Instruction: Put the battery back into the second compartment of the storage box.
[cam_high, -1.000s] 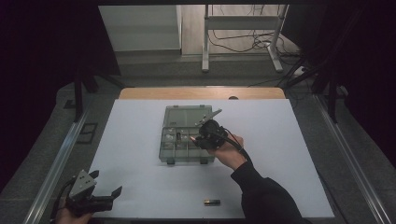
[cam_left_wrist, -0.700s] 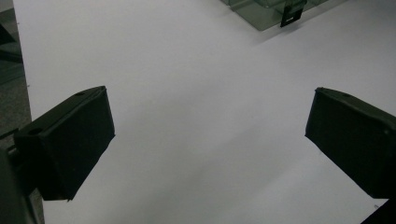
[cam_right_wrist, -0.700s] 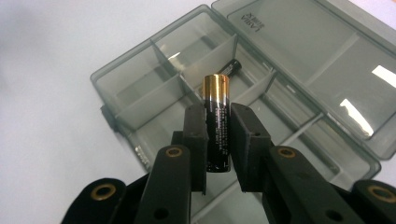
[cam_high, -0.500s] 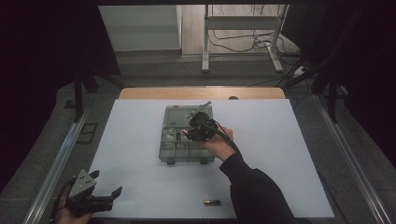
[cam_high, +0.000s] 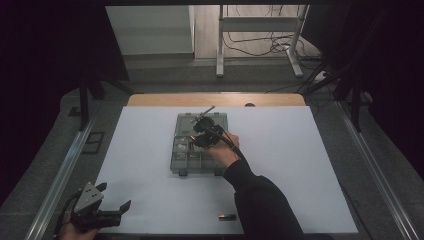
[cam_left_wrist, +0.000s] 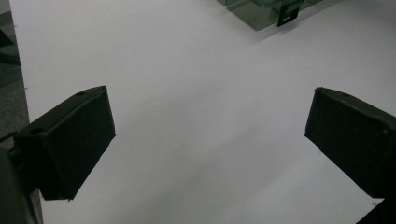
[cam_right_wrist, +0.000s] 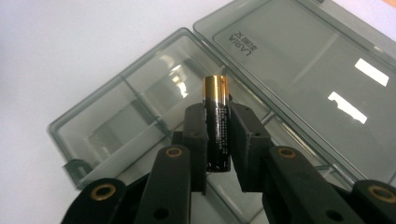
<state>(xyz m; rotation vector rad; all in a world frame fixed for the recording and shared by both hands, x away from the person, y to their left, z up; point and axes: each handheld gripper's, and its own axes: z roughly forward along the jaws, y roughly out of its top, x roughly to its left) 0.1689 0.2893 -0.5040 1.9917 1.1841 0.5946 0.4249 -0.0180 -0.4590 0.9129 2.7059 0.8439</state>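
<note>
A smoky clear compartment box (cam_high: 187, 161) lies open in the middle of the white table, its lid (cam_right_wrist: 299, 60) folded flat beyond it. My right gripper (cam_right_wrist: 217, 140) hangs over the box's divided tray (cam_right_wrist: 140, 112), shut on a black and gold battery (cam_right_wrist: 217, 126) that stands upright between the pads. In the high view that gripper (cam_high: 196, 139) sits above the box's middle compartments. My left gripper (cam_high: 117, 212) rests at the table's near left corner, jaws wide apart with bare table between them (cam_left_wrist: 205, 154). A second battery (cam_high: 226, 217) lies on the table by the near edge.
The white table top (cam_high: 300, 165) has open room on both sides of the box. A wooden strip (cam_high: 215, 99) borders its far edge. Metal rails (cam_high: 65, 165) run along the left and right sides. A stand with cables (cam_high: 260, 45) is on the floor beyond.
My right gripper, still holding the battery, has moved left and slightly away across the box. The left gripper has stayed put.
</note>
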